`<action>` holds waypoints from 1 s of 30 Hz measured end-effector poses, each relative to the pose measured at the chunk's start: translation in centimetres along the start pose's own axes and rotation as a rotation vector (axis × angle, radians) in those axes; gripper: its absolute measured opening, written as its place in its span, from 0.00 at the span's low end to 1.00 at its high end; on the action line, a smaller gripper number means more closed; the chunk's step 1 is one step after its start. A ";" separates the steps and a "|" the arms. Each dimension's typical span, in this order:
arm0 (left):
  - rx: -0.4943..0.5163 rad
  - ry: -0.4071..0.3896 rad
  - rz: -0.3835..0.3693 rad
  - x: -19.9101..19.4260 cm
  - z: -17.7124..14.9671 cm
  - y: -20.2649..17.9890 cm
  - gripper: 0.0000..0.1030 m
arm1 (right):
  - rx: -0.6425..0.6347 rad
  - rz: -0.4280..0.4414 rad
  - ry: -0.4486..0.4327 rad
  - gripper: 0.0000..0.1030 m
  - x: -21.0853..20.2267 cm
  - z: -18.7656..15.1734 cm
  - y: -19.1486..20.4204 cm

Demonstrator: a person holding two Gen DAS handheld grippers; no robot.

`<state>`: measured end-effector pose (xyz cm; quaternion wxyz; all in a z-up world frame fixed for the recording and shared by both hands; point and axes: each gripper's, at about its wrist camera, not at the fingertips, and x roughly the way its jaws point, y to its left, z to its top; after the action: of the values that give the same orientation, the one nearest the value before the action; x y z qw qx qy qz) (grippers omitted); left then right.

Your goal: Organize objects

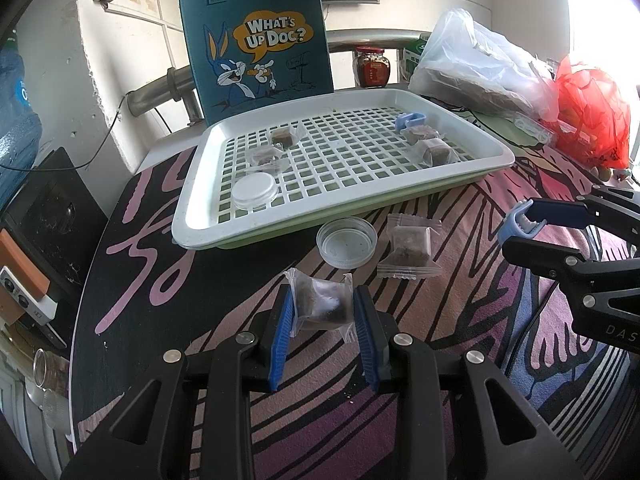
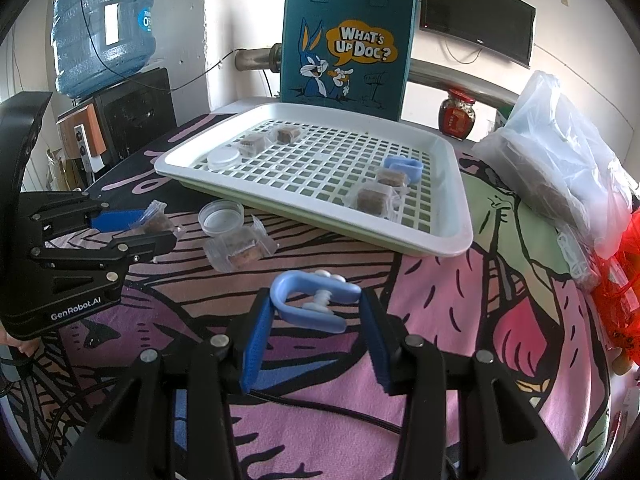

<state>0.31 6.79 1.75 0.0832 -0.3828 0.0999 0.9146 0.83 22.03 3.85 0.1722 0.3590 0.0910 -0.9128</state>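
Cartoon-printed cloth covers my bench [image 2: 440,300], with a blue tote bag [image 2: 344,40] standing at the far edge against a white wall, a water jug [image 2: 104,24] off to one side and plastic bags [image 2: 560,160] heaped on the other. My left hand-held gripper [image 1: 322,312] is clenched on a wrapped brown cube [image 1: 320,304], its blue pads pressing the clear wrapper from both sides above the cloth. My right hand-held gripper [image 2: 316,312] grips a light blue clip [image 2: 316,296] with a white screw in it, pads against its two ends. Beyond them sits a white slotted tray [image 1: 192,208] on a green base. On its grid lie two wrapped cubes [image 1: 276,148] near a round white lid [image 1: 254,190] on one side, and two more cubes [image 1: 430,144] beside a second blue clip [image 1: 408,120] on the other. Just in front of the tray, on the cloth, stands an open clear pot [image 1: 346,242], with another wrapped cube [image 1: 410,248] right beside it (whether they touch I cannot tell). A red-lidded jar [image 2: 458,114] stands behind the tray, near the tote.
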 end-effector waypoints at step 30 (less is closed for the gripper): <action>-0.001 0.001 0.000 0.0 0.0 0.0 0.28 | 0.001 0.002 -0.004 0.42 0.0 0.1 -0.2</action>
<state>0.33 6.77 1.79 0.0828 -0.3834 0.0998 0.9144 0.75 22.18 3.93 0.1733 0.3573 0.0900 -0.9133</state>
